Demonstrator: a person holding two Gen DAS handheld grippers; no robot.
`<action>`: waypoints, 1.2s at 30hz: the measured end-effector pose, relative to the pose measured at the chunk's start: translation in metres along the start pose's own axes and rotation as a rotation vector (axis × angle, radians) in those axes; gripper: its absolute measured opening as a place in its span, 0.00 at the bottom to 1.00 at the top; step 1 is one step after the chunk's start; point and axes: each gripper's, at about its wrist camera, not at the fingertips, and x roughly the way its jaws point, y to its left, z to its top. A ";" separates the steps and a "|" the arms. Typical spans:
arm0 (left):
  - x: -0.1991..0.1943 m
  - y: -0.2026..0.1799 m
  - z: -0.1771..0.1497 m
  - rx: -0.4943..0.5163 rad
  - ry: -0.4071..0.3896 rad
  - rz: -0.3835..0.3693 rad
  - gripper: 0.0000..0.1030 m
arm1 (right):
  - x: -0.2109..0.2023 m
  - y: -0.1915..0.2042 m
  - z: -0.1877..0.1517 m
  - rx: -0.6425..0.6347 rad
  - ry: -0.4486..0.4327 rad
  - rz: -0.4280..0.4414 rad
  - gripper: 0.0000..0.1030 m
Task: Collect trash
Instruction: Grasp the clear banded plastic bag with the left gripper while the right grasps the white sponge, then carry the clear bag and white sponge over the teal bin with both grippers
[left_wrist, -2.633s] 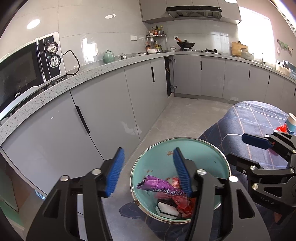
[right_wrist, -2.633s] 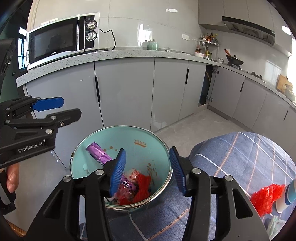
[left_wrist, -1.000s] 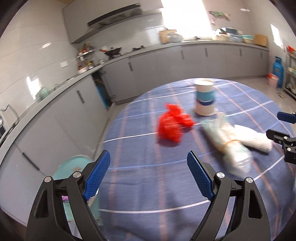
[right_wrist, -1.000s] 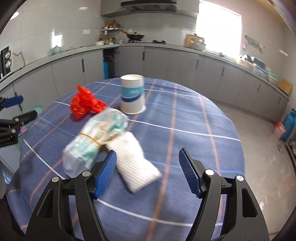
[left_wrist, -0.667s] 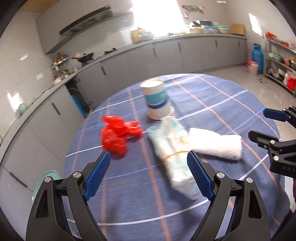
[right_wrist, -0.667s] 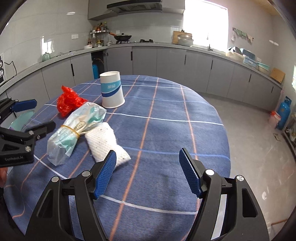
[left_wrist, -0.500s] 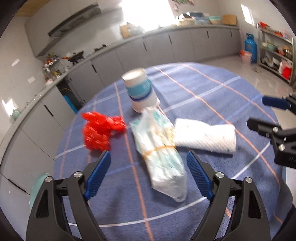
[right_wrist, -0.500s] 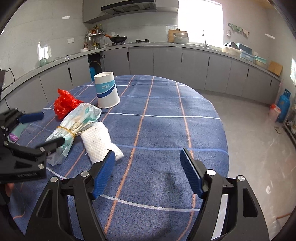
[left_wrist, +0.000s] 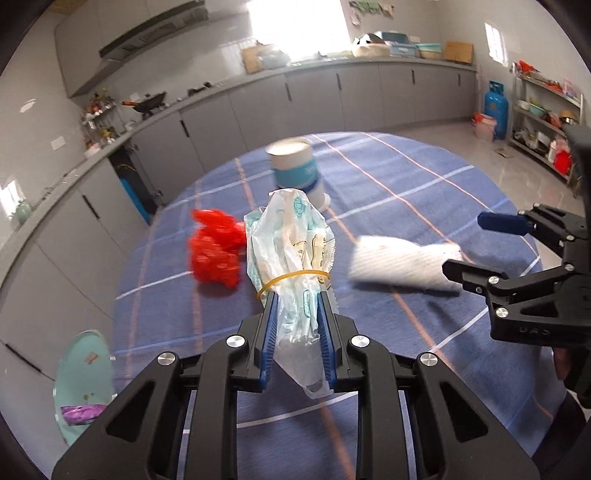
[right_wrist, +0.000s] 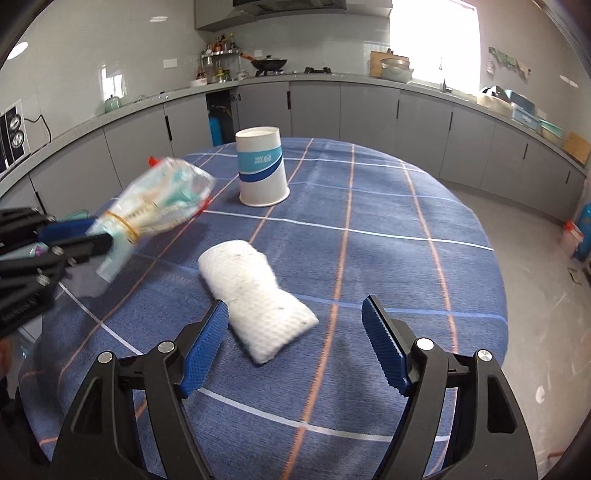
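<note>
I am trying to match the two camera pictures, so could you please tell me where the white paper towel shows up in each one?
Left wrist view: the white paper towel lies right of centre on the blue tablecloth, beside the right claw.
Right wrist view: it lies at lower centre, just ahead of the open right claw.
Shared landmark: the upside-down paper cup stands beyond it in both.

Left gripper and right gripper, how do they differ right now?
The left gripper is shut on the plastic bag, while the right gripper is open and holds nothing. The left gripper has the bag lifted off the table; the right gripper hovers near the white towel without touching it. Both have blue pads.
</note>
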 end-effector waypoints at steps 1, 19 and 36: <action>-0.004 0.005 -0.001 -0.005 -0.007 0.013 0.21 | 0.002 0.002 0.000 -0.003 0.009 0.003 0.72; -0.052 0.095 -0.025 -0.149 -0.071 0.166 0.21 | 0.019 0.031 0.002 -0.056 0.113 0.110 0.18; -0.075 0.141 -0.053 -0.208 -0.072 0.261 0.21 | -0.004 0.088 0.035 -0.113 -0.026 0.193 0.18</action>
